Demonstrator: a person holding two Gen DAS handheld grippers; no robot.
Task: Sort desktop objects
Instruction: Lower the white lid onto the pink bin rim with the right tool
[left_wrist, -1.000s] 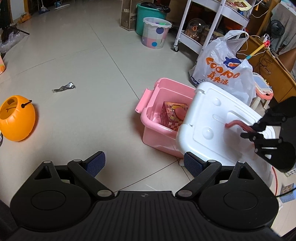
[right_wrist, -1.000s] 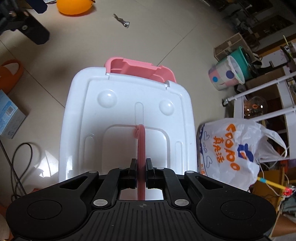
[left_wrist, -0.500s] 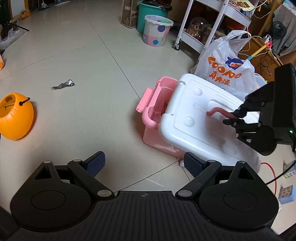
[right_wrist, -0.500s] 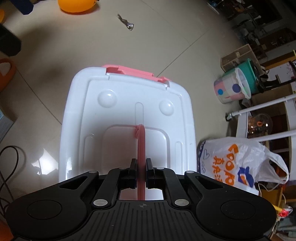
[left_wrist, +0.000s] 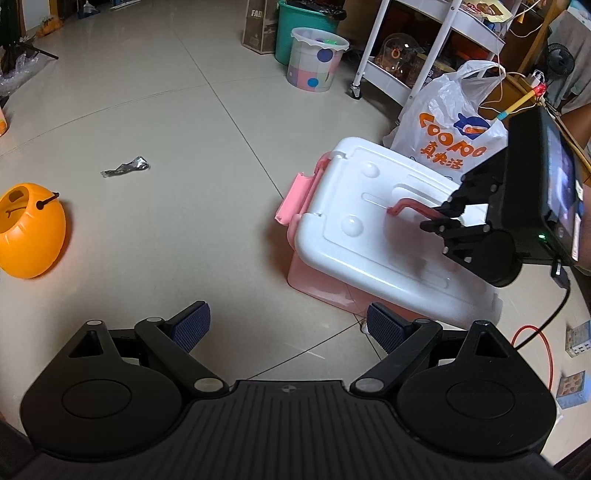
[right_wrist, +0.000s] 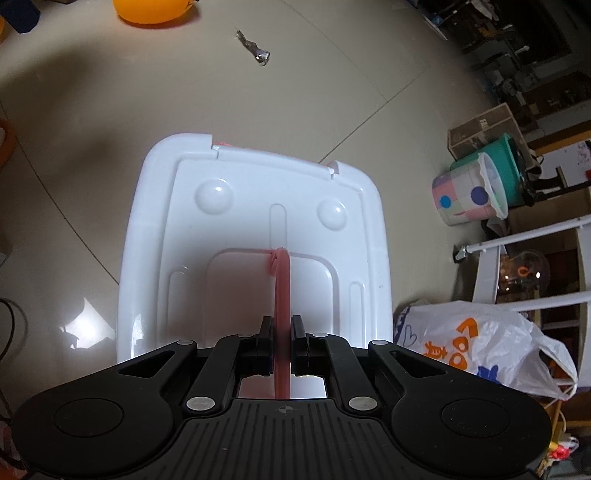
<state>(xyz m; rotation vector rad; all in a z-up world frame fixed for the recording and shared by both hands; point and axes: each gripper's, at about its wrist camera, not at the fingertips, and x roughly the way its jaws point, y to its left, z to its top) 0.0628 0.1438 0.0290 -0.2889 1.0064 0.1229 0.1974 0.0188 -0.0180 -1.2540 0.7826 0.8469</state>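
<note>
A white lid (left_wrist: 373, 236) (right_wrist: 255, 229) lies over the pink storage box (left_wrist: 317, 280), covering its inside; a pink latch (left_wrist: 293, 197) sticks out at the box's left end. My right gripper (right_wrist: 282, 332) (left_wrist: 439, 219) is shut on the lid's thin pink handle (right_wrist: 281, 288) (left_wrist: 406, 205), which stands up from the lid's middle. My left gripper (left_wrist: 288, 325) hangs open over bare floor, in front and left of the box, with nothing between its blue-padded fingers (left_wrist: 192, 326).
An orange pumpkin bucket (left_wrist: 29, 230) and a crumpled foil wrapper (left_wrist: 125, 168) lie on the tile floor to the left. Behind the box stand a white shopping bag (left_wrist: 450, 136), a white cart (left_wrist: 406, 48), and pastel and teal bins (left_wrist: 314, 59). An orange cable (left_wrist: 535, 343) runs at right.
The right gripper has carried the lid left and down over the pink box. The box's opening and the red carton inside, visible a second ago, are now covered. The left gripper stayed put.
</note>
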